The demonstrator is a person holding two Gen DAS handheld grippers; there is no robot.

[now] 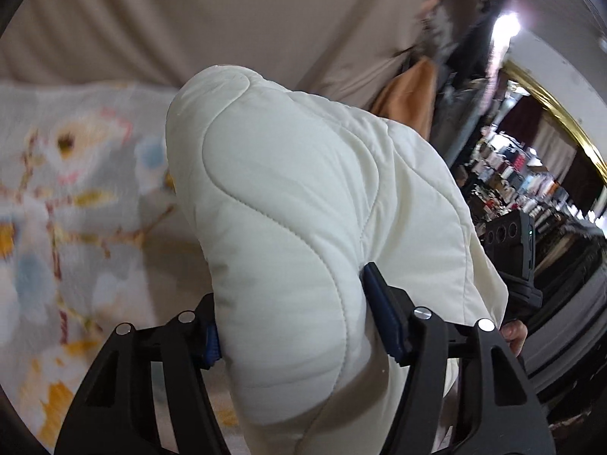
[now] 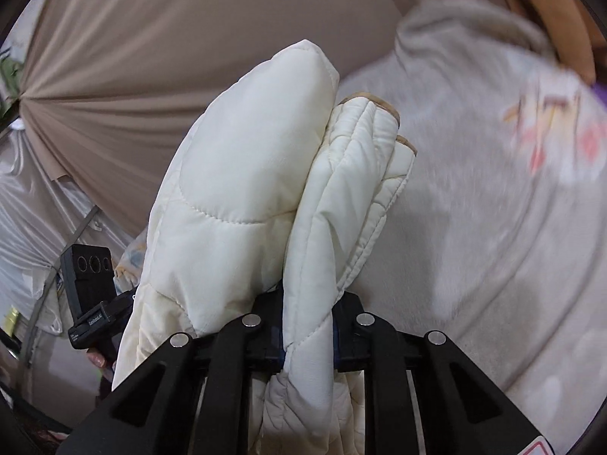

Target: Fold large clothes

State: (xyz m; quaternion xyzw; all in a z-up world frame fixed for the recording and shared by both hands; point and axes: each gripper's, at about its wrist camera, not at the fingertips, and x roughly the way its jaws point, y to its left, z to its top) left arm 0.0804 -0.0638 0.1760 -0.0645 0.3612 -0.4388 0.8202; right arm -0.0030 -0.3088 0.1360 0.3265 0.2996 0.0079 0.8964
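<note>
A cream quilted padded garment point(image 1: 296, 204) fills the middle of the left wrist view. My left gripper point(image 1: 299, 322) is shut on a thick puffy fold of it, held up above the bed. In the right wrist view the same garment point(image 2: 242, 189) bulges up from my right gripper point(image 2: 307, 326), which is shut on a bunched edge with tan-trimmed cuffs point(image 2: 383, 106) sticking up. The garment hides most of both grippers' fingertips. The other gripper's black camera unit shows at the left of the right wrist view point(image 2: 89, 288).
A pale floral bedspread point(image 1: 68, 197) lies below at the left; it also shows in the right wrist view point(image 2: 493, 208). Beige draped fabric point(image 1: 189, 19) hangs behind. A gold-framed mirror point(image 1: 561, 121) and cluttered shelves point(image 1: 512, 182) stand at the right.
</note>
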